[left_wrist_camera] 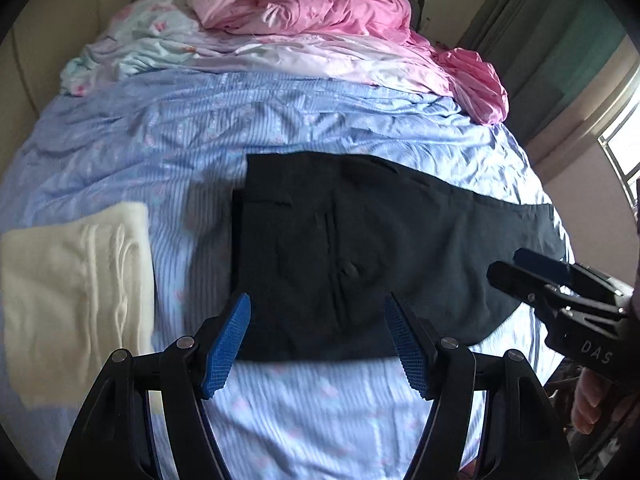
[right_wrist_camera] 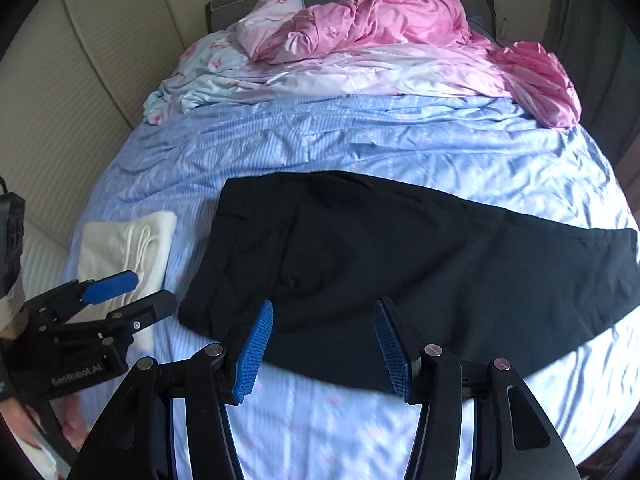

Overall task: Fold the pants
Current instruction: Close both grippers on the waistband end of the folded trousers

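Observation:
Black pants (left_wrist_camera: 360, 240) (right_wrist_camera: 400, 248) lie flat across a blue striped bed sheet (left_wrist_camera: 160, 140) (right_wrist_camera: 320, 136). Their waist is at the left and the legs reach to the right. My left gripper (left_wrist_camera: 318, 304) hovers open over the waist end near the front edge; in the right wrist view the left gripper (right_wrist_camera: 150, 290) is just left of the pants. My right gripper (right_wrist_camera: 324, 308) stands open above the pants' near edge at mid-length; in the left wrist view the right gripper (left_wrist_camera: 506, 262) is over the leg part. Neither one holds any cloth.
A folded cream garment (left_wrist_camera: 76, 288) (right_wrist_camera: 132, 240) lies on the sheet left of the pants. Crumpled pink bedding (left_wrist_camera: 340, 4) (right_wrist_camera: 400, 16) is piled at the head of the bed. A padded wall (right_wrist_camera: 80, 80) runs along the left, and a curtain (left_wrist_camera: 560, 20) hangs at the right.

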`<state>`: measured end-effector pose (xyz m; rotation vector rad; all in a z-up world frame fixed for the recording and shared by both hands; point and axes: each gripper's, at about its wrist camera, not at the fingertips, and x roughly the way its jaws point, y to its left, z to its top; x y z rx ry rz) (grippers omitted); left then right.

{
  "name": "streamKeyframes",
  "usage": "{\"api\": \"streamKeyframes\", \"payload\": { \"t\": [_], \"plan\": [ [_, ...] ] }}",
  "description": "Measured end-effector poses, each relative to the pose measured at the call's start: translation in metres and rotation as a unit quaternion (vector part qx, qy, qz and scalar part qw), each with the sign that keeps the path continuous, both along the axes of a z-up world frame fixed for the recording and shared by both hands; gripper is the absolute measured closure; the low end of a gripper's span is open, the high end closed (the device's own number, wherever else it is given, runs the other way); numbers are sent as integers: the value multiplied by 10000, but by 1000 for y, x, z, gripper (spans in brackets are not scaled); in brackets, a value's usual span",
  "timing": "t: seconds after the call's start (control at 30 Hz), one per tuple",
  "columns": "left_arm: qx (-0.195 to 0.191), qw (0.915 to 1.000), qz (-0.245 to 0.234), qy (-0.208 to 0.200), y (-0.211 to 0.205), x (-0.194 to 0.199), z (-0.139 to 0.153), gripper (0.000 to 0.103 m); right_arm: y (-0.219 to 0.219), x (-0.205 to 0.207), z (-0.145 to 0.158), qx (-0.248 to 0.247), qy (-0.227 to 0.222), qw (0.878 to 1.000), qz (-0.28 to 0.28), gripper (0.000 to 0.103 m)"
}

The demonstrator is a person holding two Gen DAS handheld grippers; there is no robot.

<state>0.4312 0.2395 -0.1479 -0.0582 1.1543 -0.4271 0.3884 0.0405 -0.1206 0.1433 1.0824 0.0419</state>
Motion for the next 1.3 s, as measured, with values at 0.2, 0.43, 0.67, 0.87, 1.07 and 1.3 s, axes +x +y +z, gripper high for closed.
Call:
{"api": "streamKeyframes", "payload": {
  "t": [0.2,0.43,0.67,0.87,1.07,1.3],
  "plan": [
    [-517,9980,-62,359,25,75,-30,35,27,57,-27,74,93,9999,-46,50],
    [-919,9923,-61,823,27,140,-68,35,42,103,-52,19,208,9997,-86,50],
    [-947,9901,-134,1030,9,176,-100,35,32,115,-71,77,390,9988,-269,50],
    [-1165,9834,-184,1379,-5,186,-126,39,19,117,-80,180,494,9971,-545,50],
    [-1057,9882,-221,1089,-10,175,-106,52,14,117,-84,206,528,9966,-590,50],
    [-1326,9862,-586,803,-16,150,-91,48,18,119,-83,169,537,9970,-532,50]
  ]
}}
